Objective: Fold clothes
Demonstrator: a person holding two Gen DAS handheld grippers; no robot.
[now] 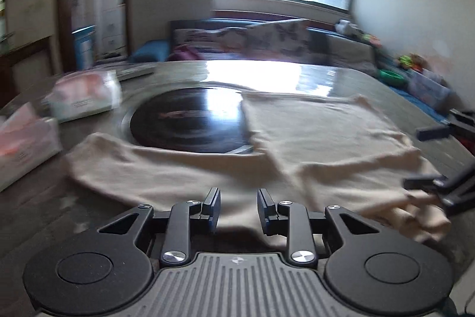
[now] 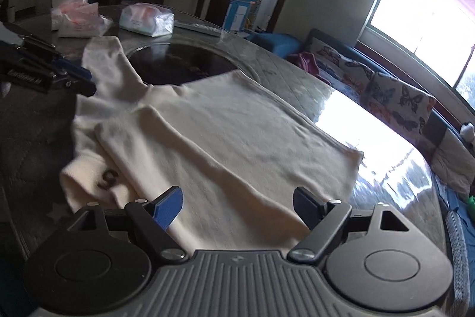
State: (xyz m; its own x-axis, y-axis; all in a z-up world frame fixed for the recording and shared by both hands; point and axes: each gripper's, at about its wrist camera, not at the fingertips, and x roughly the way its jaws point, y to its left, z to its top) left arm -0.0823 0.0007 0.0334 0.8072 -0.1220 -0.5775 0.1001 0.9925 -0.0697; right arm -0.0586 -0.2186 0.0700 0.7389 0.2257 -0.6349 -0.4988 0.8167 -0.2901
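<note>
Both tongs, left (image 1: 239, 208) and right (image 2: 237, 208), hover with jaws apart and empty over a cream shirt (image 2: 225, 132) spread along the table's (image 2: 297, 79) near edge.

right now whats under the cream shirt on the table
The cream shirt lies on the round table, its far edge overlapping the dark glass turntable. Whatever else lies beneath is covered.

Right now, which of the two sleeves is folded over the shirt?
The right-side sleeve, lying diagonally across the shirt body near the right gripper. The other sleeve stretches out flat past the dark disc.
</note>
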